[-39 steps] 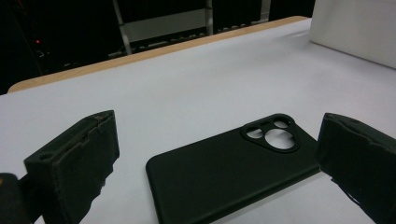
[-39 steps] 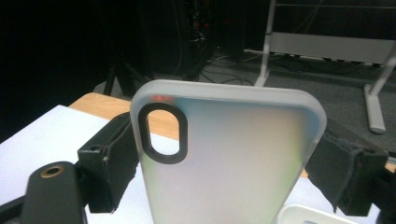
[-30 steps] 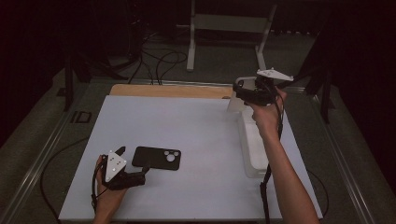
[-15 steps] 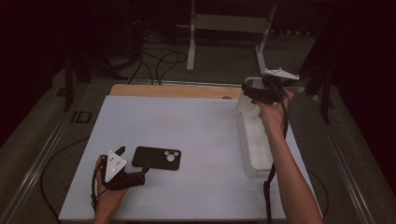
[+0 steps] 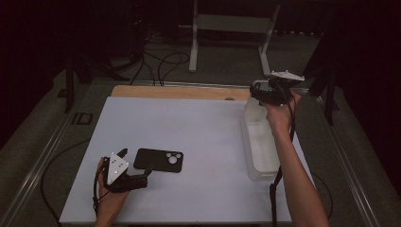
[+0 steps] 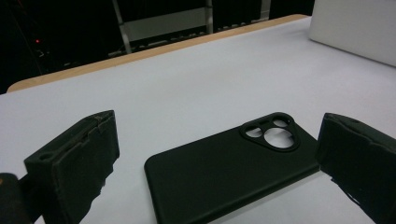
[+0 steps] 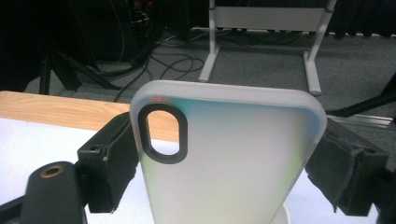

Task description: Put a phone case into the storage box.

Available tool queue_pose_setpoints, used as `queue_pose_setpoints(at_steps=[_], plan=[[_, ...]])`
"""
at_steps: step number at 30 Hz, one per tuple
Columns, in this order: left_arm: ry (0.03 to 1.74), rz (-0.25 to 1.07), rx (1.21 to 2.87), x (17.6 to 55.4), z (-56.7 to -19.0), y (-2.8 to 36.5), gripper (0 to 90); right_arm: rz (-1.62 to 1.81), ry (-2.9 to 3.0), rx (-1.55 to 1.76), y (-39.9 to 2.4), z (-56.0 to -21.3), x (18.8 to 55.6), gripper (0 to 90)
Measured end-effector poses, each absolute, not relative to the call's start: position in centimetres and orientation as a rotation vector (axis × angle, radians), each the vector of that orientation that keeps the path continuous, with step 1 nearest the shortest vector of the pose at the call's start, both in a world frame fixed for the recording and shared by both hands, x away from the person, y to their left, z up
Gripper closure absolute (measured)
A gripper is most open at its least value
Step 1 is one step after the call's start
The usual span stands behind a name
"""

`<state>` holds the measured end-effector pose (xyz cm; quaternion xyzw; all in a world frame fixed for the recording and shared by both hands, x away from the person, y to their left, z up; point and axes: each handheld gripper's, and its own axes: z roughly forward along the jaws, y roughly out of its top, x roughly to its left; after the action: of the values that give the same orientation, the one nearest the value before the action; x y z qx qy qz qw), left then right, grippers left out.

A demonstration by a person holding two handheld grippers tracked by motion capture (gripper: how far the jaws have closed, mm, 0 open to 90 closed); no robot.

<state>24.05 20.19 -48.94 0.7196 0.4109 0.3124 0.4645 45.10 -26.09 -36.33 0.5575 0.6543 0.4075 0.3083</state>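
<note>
A black phone case (image 5: 158, 160) (image 6: 233, 172) lies flat on the white table top, camera cutout facing up. My left gripper (image 5: 136, 162) (image 6: 217, 140) rests low at the front left, jaws open. The case's near end lies between them, untouched by the pads. My right gripper (image 5: 260, 93) (image 7: 229, 154) is raised at the back right, above the far end of a clear bin (image 5: 247, 138). It is shut on a frosted translucent phone case (image 7: 233, 158), which stands upright between the pads (image 7: 109, 158) with its oval camera hole at the upper left.
The clear bin (image 6: 355, 28) runs along the table's right side. A wooden strip (image 5: 179, 92) borders the white top (image 5: 189, 123) at the back. Beyond it on the dark floor are cables and a metal stand (image 5: 231, 23).
My right gripper has shifted a little to the right and slightly lower with the frosted case, over the bin's far end. The left gripper and black case have not moved.
</note>
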Motion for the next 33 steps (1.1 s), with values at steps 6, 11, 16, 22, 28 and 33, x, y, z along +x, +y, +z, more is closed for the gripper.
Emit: queue_pose_setpoints(at_steps=[6, 11, 16, 22, 28, 33], plan=[[1.009, 0.767, 1.763, 24.1, -48.9, 20.2, 0.3, 1.048, 1.737, 1.485, -26.4, -36.8, 45.4, 16.6], [1.008, 0.766, 1.767, 24.1, -48.9, 20.2, 0.3, 1.01, 1.751, 1.503, -26.6, -37.7, 45.7, 16.6], [1.009, 0.766, 1.768, 24.1, -48.9, 20.2, 0.3, 0.98, 1.765, 1.516, -26.7, -38.5, 46.0, 16.5], [1.009, 0.767, 1.765, 24.1, -48.9, 20.2, 0.3, 0.955, 1.781, 1.538, -26.9, -39.3, 46.3, 16.5], [1.008, 0.767, 1.766, 24.1, -48.9, 20.2, 0.3, 0.934, 1.795, 1.552, -26.9, -40.2, 46.5, 16.5], [1.009, 0.767, 1.764, 24.0, -48.9, 20.2, 0.3, 0.919, 1.807, 1.562, -26.7, -40.8, 46.7, 16.5]])
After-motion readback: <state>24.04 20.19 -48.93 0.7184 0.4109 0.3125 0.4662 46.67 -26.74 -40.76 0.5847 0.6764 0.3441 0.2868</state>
